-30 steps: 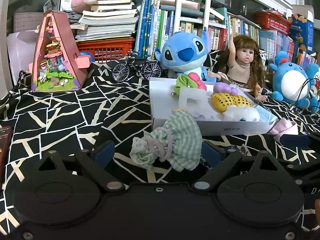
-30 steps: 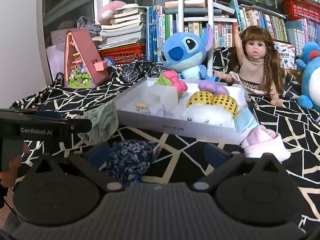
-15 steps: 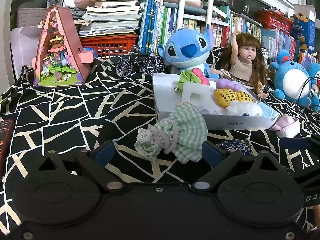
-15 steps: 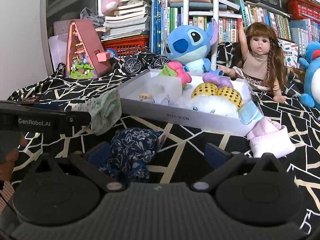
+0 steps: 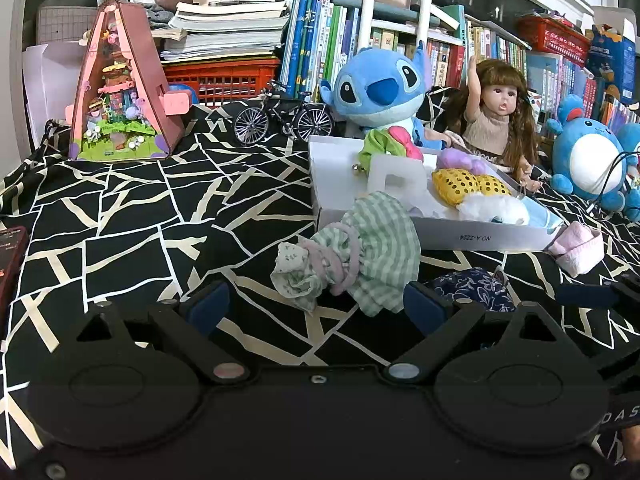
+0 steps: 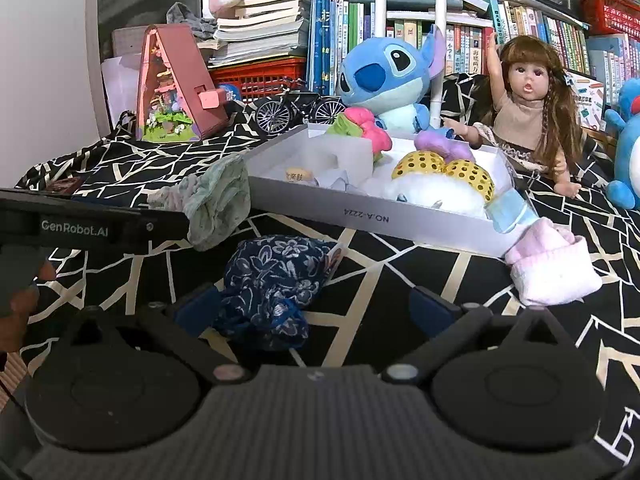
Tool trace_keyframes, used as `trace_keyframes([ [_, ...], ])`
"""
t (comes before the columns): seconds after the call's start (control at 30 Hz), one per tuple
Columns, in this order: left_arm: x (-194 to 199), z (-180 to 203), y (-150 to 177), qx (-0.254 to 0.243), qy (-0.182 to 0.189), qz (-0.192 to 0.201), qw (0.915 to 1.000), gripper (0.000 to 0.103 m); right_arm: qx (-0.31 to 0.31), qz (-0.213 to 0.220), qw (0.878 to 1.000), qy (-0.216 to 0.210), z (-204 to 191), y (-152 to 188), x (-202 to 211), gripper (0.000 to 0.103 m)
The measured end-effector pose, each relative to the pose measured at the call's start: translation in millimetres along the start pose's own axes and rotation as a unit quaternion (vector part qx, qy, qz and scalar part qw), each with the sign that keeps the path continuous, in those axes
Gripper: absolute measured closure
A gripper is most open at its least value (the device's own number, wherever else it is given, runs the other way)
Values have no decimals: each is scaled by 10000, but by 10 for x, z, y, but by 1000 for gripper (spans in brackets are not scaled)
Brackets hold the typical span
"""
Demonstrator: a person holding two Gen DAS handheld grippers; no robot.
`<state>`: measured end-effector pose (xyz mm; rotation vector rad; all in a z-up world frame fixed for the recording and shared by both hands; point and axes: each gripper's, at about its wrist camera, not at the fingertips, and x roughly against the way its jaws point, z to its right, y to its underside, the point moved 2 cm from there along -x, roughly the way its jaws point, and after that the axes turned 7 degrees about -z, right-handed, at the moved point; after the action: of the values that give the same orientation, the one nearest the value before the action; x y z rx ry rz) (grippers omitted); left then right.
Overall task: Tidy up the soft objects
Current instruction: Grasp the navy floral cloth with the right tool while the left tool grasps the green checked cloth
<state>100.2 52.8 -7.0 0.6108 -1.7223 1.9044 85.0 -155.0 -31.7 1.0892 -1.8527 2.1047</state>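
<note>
Both hand-held grippers have backed slightly from the white box (image 5: pixel 440 236), left hand-held gripper (image 5: pixel 316 306) wide before the green checked cloth (image 5: pixel 360 256), right hand-held gripper (image 6: pixel 316 308) wide around the navy floral cloth (image 6: pixel 276 280), neither grasped yet

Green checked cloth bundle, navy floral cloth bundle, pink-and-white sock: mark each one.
Green checked cloth bundle (image 5: pixel 372 256), left wrist view, checked middle.
Navy floral cloth bundle (image 6: pixel 276 280), right wrist view, centre.
Pink-and-white sock (image 6: pixel 554 270), right wrist view, white cuff.

occlusion | I'm seeing the dark phone (image 5: pixel 10 264) being cut off by the left frame edge | blue round plush (image 6: pixel 628 148) running off the right edge | white box (image 6: pixel 400 222) wall hiding the white plush's (image 6: pixel 436 194) underside
</note>
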Motion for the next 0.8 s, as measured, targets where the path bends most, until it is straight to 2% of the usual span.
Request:
trace_keyframes([
  [0.57,-158,109,-192,225,298,-20,9993,7,165,-65,9997,-188,-197,-47,-148,0],
  [0.8,-345,138,-240,399,297,-212,9985,7,207,-149,9996,-151,-249,-83,-226,0],
])
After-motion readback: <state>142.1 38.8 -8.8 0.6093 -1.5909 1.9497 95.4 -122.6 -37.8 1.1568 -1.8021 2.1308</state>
